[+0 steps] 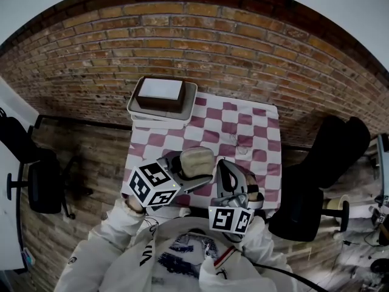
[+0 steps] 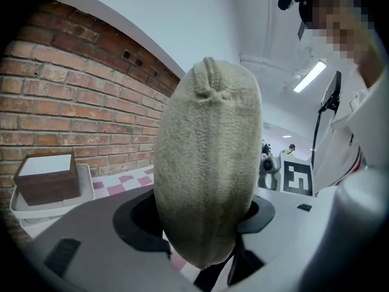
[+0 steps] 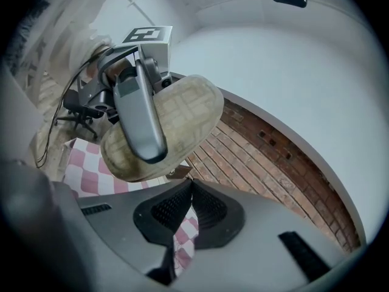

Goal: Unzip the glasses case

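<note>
Beige, woolly-looking glasses case [image 1: 196,161] is up off the checked-cloth bench [image 1: 255,132]. The left claw [image 2: 203,216] is clamped across its middle, with the case standing on end between the pads. The right claw [image 3: 191,184] is fully closed with nothing in it, sitting just beside and a bit under the case, so as far as I can judge the zip isn't started yet. Honestly I can't pick out the zipper pull in any view. There's a puckered seam at the top end of the case in the left gripper view, which might be where the zip ends. My take on doing this bit well: open the right claw only a little and come in on the pull tab itself, not the fabric. Hold the left grip firm but off the zip line so the track isn't squashed shut. Then drag along the curve of the edge rather than straight out, or the soft case will probably just twist in the grip. The brown box [image 1: 159,93] in its tray [image 1: 191,97] at the back of the bench is well out of the way.
</note>
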